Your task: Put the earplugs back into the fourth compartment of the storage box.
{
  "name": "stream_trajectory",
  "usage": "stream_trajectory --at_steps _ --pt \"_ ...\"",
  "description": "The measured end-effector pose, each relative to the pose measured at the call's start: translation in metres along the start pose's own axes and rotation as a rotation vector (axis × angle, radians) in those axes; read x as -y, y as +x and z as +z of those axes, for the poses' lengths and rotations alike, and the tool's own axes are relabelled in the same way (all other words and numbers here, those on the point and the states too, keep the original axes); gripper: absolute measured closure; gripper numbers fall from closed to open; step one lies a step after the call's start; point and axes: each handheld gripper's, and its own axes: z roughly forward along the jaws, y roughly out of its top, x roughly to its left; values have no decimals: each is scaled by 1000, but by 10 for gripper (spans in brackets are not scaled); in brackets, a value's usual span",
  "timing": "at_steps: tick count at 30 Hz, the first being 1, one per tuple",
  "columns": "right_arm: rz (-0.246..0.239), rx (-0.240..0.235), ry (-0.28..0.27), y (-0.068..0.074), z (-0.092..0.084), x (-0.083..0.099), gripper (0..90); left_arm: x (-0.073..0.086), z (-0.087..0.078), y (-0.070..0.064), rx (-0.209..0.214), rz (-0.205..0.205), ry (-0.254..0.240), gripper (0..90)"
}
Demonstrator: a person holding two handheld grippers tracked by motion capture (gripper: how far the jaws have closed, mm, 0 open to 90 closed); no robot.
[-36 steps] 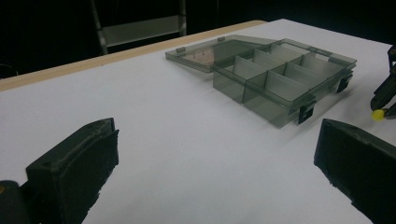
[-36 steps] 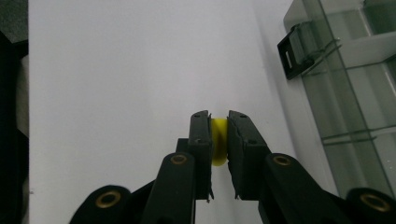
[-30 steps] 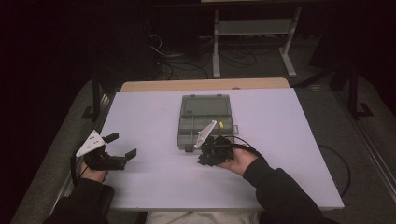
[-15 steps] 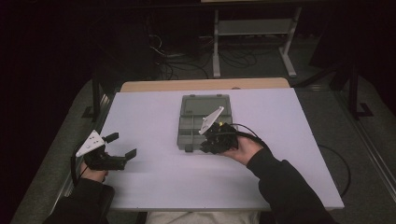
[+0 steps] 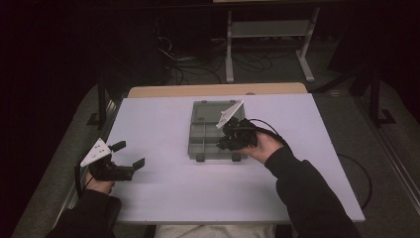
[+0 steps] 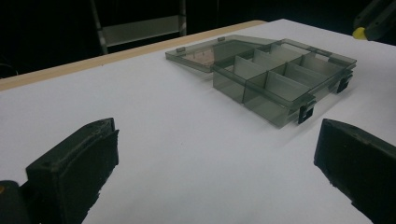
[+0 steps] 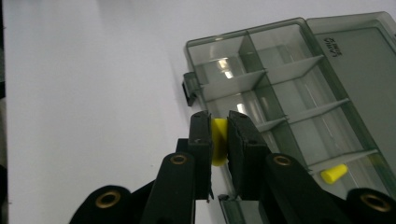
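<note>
Two right gripper (image 7: 219,135) jaws clench a yellow piece (image 7: 219,147) above the divided box (image 7: 299,93).

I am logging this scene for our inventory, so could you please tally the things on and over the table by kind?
Compartment box, lid open: 1
Yellow pieces: 2 (one in the right claw, one in the box)
Claws: 2 (left claw, open)
Total: 5
</note>
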Motion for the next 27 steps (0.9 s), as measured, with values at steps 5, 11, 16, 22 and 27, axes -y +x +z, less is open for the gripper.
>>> stream_trajectory --at_steps 5,11,16,22,27 --pt "27 20 5 -12 -2 1 783 0 0 0 -1 1 -1 0" --pt "78 40 3 -29 -2 5 783 0 0 0 -1 1 0 0" --pt "108 62 4 -41 0 7 783 0 0 0 1 0 1 0" --pt "150 82 14 -56 5 12 782 0 0 0 2 -1 0 0" --pt "184 93 21 -69 12 18 782 0 0 0 2 0 0 0"
